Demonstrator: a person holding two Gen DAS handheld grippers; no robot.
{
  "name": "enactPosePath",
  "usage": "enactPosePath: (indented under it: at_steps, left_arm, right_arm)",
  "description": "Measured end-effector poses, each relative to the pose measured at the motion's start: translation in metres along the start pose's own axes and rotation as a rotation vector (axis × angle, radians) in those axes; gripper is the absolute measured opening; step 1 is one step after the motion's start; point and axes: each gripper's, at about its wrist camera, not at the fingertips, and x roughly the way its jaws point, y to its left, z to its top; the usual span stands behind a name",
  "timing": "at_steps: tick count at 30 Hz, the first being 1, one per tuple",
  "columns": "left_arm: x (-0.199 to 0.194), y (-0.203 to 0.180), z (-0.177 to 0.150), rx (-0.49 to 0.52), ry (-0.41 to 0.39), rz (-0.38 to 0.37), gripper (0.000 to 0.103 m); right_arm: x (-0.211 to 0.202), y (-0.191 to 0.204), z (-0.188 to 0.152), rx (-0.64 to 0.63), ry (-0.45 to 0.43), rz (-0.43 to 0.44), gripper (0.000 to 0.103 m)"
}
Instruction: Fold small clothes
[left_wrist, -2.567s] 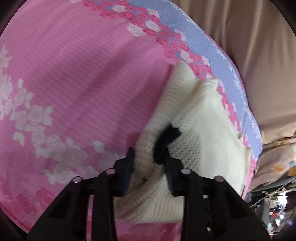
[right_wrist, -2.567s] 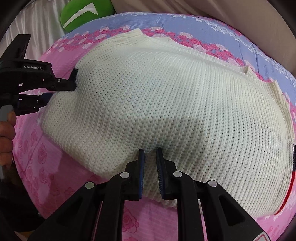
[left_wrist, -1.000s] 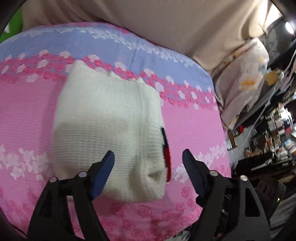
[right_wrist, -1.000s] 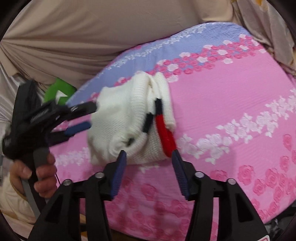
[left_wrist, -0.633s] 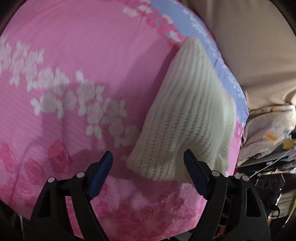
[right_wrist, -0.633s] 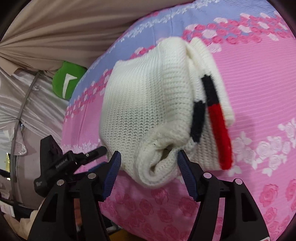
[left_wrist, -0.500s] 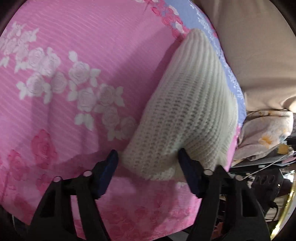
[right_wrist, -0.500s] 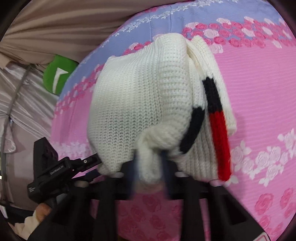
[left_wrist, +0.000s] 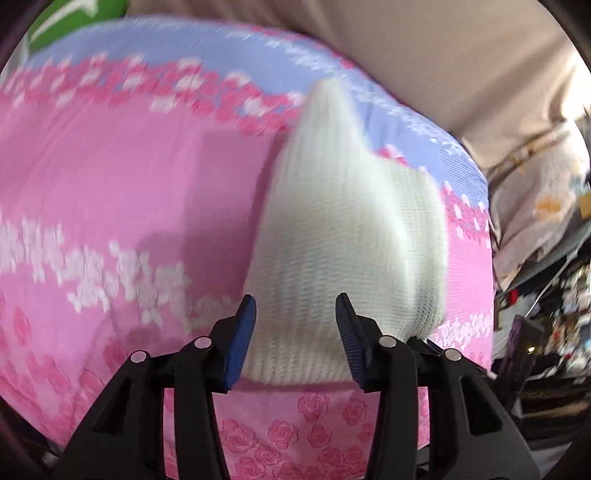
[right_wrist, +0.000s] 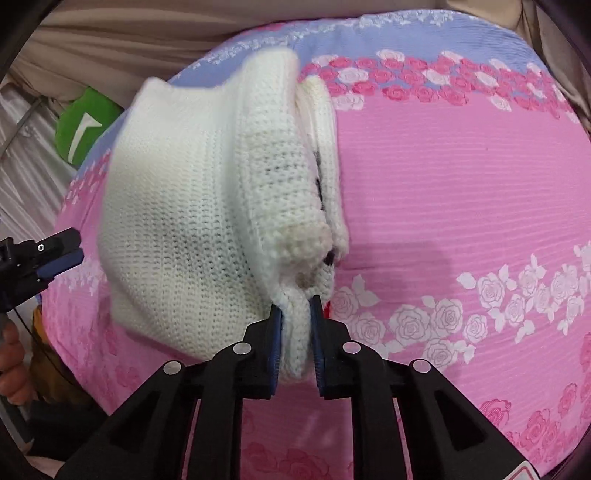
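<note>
Because the folded sweater (right_wrist: 192, 206) needs moving as one bundle, the right hand-held gripper (right_wrist: 295, 314) clamps its near edge. The left hand-held gripper (left_wrist: 295, 325), jaws wide, straddles the opposite end on the bed (left_wrist: 110, 192), apparently ready to support it.

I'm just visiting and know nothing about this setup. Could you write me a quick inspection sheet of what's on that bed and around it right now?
Surface: bedspread, pink with rose bands and a blue strip along the far edge.
Job's things: white knit sweater, folded into a thick bundle on the bedspread.
Clutter: green cushion at the bed's far corner.
Grippers: right claw shut on a fold at the sweater's near edge; left claw open, pads either side of the sweater's near end, not pinching.
Cables: thin dark cord near the person's hand.
Surroundings: beige curtain behind the bed; crowded shelves to one side, blurred.
</note>
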Motion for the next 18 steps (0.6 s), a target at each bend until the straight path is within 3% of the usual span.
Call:
enactPosePath:
  at_steps: [3,7,9,12,14,15,16,18]
  left_arm:
    - [0.005,-0.017,0.008,0.098,-0.016,0.054,0.046]
    - [0.036,-0.033,0.006,0.166,0.037,0.119,0.046]
    - [0.046,-0.033,0.005,0.166,0.044,0.145,0.046]
    - [0.046,-0.032,0.006,0.159,0.039,0.157,0.046]
    - [0.039,-0.034,0.009,0.147,0.022,0.149,0.046]
    - [0.035,-0.036,0.012,0.140,0.014,0.142,0.046]
    - [0.031,-0.039,0.015,0.140,0.005,0.139,0.046]
    - [0.023,-0.047,0.022,0.156,-0.024,0.145,0.046]
  right_arm:
    - [-0.031,0.002,0.010,-0.001,-0.066,0.035,0.022]
    - [-0.063,0.006,0.033,-0.008,-0.155,0.051,0.040]
    - [-0.058,0.006,0.046,0.004,-0.164,0.063,0.046]
    - [-0.024,0.006,0.060,0.000,-0.109,0.054,0.047]
    - [-0.005,0.005,0.064,0.005,-0.083,0.070,0.042]
    - [0.001,0.006,0.067,0.003,-0.081,0.078,0.025]
    - [0.003,0.007,0.071,-0.003,-0.088,0.081,0.019]
    - [-0.014,0.010,0.077,-0.020,-0.163,0.107,0.015]
